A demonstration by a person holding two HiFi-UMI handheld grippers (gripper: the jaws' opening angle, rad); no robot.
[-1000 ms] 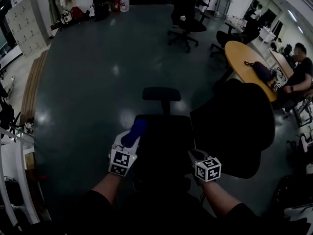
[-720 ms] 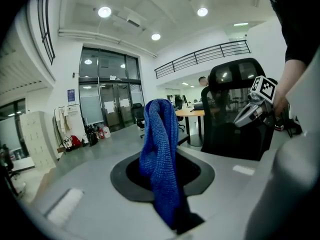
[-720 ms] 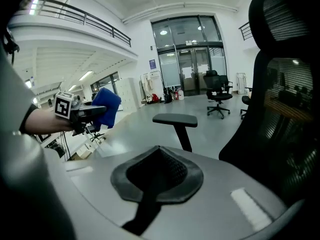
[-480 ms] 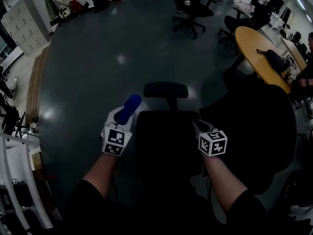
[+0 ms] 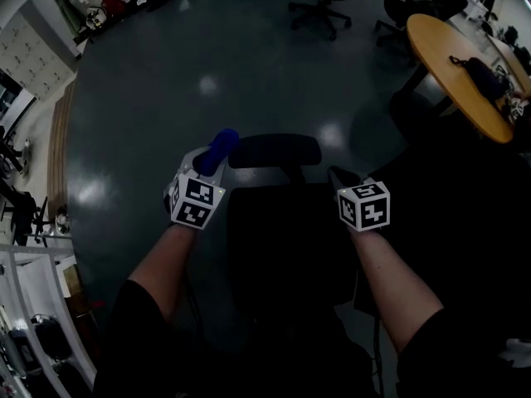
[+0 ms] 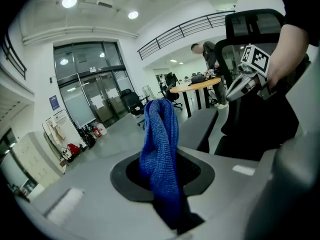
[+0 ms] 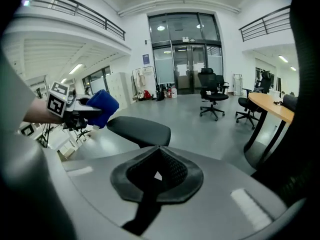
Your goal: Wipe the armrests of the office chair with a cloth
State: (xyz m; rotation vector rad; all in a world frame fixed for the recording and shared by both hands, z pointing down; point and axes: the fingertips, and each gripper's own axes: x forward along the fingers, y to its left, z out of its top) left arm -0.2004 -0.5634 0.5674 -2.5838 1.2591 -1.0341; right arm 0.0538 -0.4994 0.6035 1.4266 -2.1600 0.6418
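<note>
1. Head view: steeply down, close over office chair (image 5: 278,230).
2. Left gripper view: along jaws, rightward; headrest (image 6: 200,126), right gripper (image 6: 232,90).
3. Right gripper view: along jaws, leftward; same headrest (image 7: 140,129), left gripper (image 7: 90,111).

The floor (image 5: 166,81) is dark grey and glossy (ceiling lights show on it as pale spots). An office chair (image 5: 278,239) stands on it between the left hand-held gripper (image 5: 217,162) and the right hand-held gripper (image 5: 340,178), with its headrest (image 5: 274,150) just ahead of them. Well ahead of both stands a black swivel chair (image 5: 319,2). Ahead and to the right of the right hand-held gripper stands a round wooden surface (image 5: 444,52), which carries a dark bag (image 5: 484,77). Far to the left of the left hand-held gripper, pale lockers (image 5: 33,52) line the floor's edge.
</note>
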